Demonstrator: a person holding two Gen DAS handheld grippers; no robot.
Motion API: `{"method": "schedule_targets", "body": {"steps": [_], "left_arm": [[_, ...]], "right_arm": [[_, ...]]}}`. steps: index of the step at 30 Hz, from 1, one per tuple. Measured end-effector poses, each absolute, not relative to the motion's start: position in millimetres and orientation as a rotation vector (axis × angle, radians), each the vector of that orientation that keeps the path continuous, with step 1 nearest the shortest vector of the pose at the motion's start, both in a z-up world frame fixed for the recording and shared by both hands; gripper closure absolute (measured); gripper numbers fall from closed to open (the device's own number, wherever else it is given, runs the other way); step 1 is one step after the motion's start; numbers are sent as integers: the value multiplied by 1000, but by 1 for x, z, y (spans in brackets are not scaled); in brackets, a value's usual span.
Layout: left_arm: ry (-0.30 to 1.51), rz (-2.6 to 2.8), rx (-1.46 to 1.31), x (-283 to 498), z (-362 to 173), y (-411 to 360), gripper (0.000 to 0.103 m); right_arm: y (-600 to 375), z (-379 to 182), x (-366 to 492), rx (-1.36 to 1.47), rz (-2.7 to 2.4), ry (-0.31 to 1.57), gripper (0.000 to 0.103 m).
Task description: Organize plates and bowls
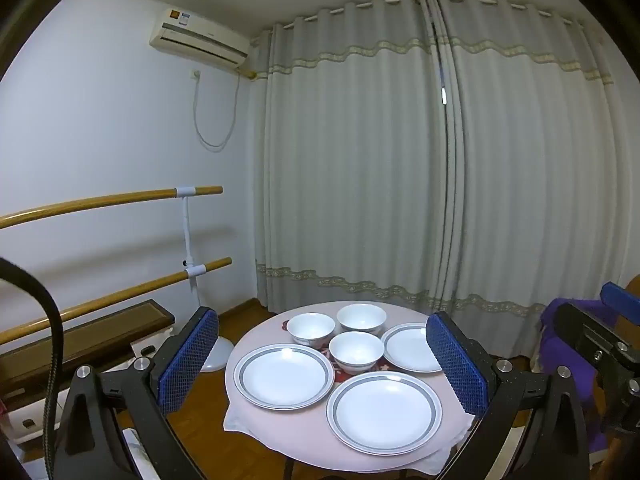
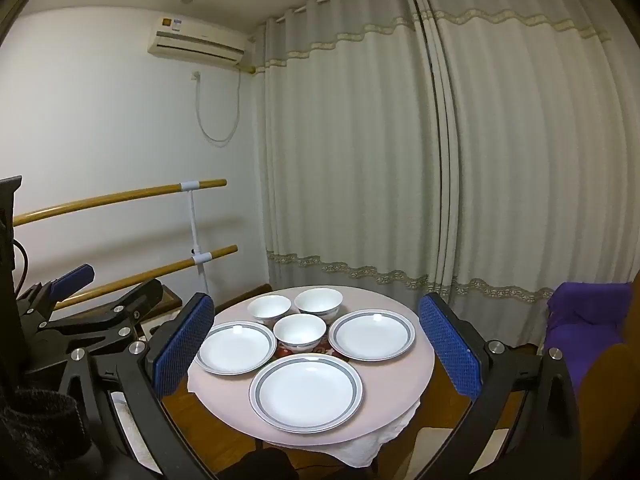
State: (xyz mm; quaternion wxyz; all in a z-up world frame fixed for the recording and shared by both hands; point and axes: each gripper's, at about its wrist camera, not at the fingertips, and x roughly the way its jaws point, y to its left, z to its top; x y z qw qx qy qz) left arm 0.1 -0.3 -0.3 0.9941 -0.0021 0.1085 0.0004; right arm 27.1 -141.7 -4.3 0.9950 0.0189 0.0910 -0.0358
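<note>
A small round table [image 1: 280, 432] with a pale pink cloth holds three white plates with grey rims and three white bowls. The left plate [image 1: 283, 376], near plate [image 1: 384, 412] and right plate [image 1: 412, 347] ring the bowls [image 1: 356, 350]. In the right wrist view the near plate [image 2: 306, 392], left plate [image 2: 236, 347], right plate [image 2: 372, 334] and bowls [image 2: 299, 329] lie the same way. My left gripper [image 1: 324, 364] is open and empty, held back from the table. My right gripper [image 2: 316, 346] is open and empty too.
Grey curtains [image 1: 400, 160] hang behind the table. A wooden double barre [image 1: 120, 200] runs along the left wall. A purple cloth on a chair [image 2: 580, 320] stands at the right. The floor is wood.
</note>
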Motion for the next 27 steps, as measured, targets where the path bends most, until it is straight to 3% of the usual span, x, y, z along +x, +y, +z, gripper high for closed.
{"method": "schedule_targets", "body": {"steps": [27], "left_arm": [[191,-9,-10,-2,-1,0,0]], "right_arm": [[-136,-9,32,50,-52,192,0]]}}
